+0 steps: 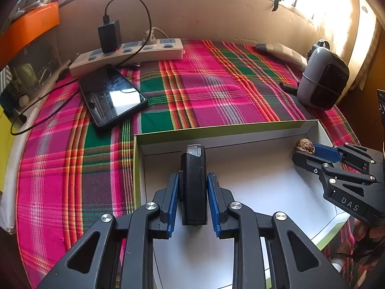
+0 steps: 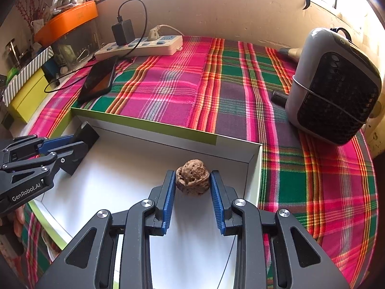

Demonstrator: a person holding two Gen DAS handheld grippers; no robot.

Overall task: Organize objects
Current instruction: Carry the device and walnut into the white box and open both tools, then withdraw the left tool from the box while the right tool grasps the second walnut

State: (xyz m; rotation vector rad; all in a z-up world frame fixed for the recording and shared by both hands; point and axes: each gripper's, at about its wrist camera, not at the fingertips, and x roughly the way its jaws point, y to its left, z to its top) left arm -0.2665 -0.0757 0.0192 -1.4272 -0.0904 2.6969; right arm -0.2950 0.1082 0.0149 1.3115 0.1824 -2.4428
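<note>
A shallow white box with a green rim [image 1: 216, 130] lies on the plaid cloth. My left gripper [image 1: 193, 177] is shut on a slim black rectangular device [image 1: 193, 161] with a clear tip, held upright over the box's far left part. In the right wrist view, my right gripper [image 2: 192, 173] is shut on a brown wrinkled walnut [image 2: 192, 181] just above the box floor [image 2: 125, 168], near the far right corner. Each gripper shows in the other's view: the right gripper [image 1: 306, 153] with the walnut [image 1: 305, 145], and the left gripper [image 2: 80, 142] with the black device [image 2: 88, 132].
A dark phone [image 1: 112, 95] on a cable lies left of the box. Behind it sits a white power strip [image 1: 127, 55] with a black charger [image 1: 109, 36]. A grey fan-like appliance [image 2: 334, 89] stands at the right. Orange and yellow bins [image 2: 67, 21] crowd the left edge.
</note>
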